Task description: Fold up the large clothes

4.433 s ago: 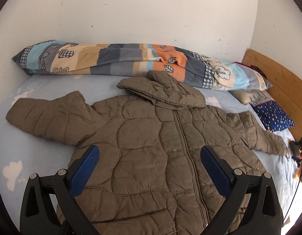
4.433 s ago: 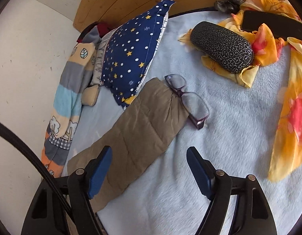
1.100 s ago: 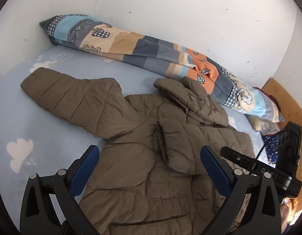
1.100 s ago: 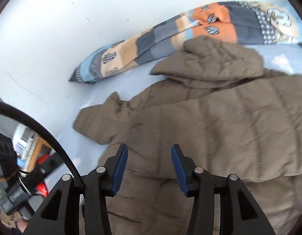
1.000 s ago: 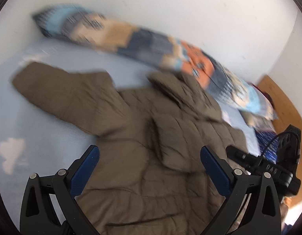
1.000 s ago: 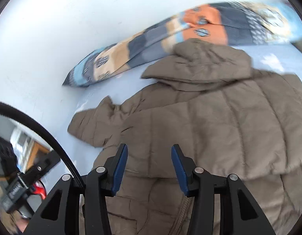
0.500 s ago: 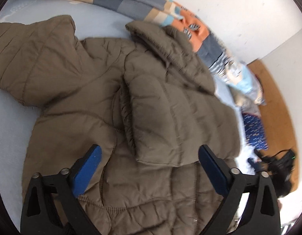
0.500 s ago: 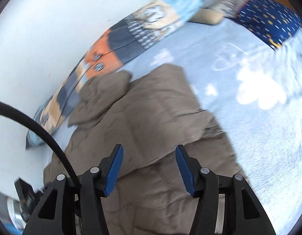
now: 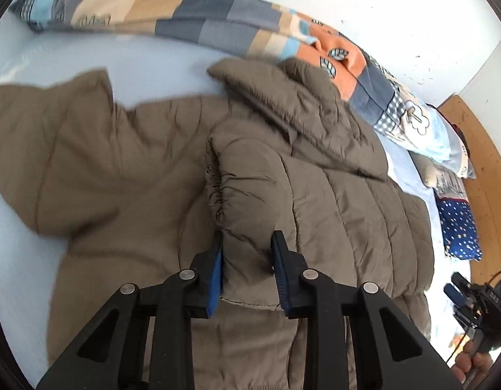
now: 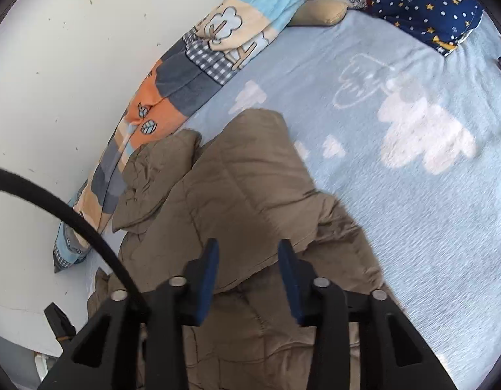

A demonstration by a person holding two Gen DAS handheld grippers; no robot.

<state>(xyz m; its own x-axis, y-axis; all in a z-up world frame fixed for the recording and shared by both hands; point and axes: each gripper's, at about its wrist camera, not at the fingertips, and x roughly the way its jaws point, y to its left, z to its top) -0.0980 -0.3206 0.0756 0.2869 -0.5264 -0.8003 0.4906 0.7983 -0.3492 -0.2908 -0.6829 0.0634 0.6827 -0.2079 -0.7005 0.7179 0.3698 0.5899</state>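
One brown puffer jacket (image 9: 136, 162) lies spread across the middle of the bed (image 10: 413, 195), hood (image 9: 299, 104) toward the wall edge, one sleeve (image 9: 315, 201) folded over its chest and one sleeve (image 9: 39, 136) lying out flat. The left gripper (image 9: 247, 243) is closing, its fingers (image 9: 215, 266) pinching the folded sleeve's cuff. The right gripper (image 10: 247, 253) is closing too, jacket fabric between its fingers (image 10: 206, 276), though I cannot tell whether they press it. One patchwork quilt roll (image 9: 201, 22) lines the wall, one starry pillow (image 10: 423, 3) sits at the head corner
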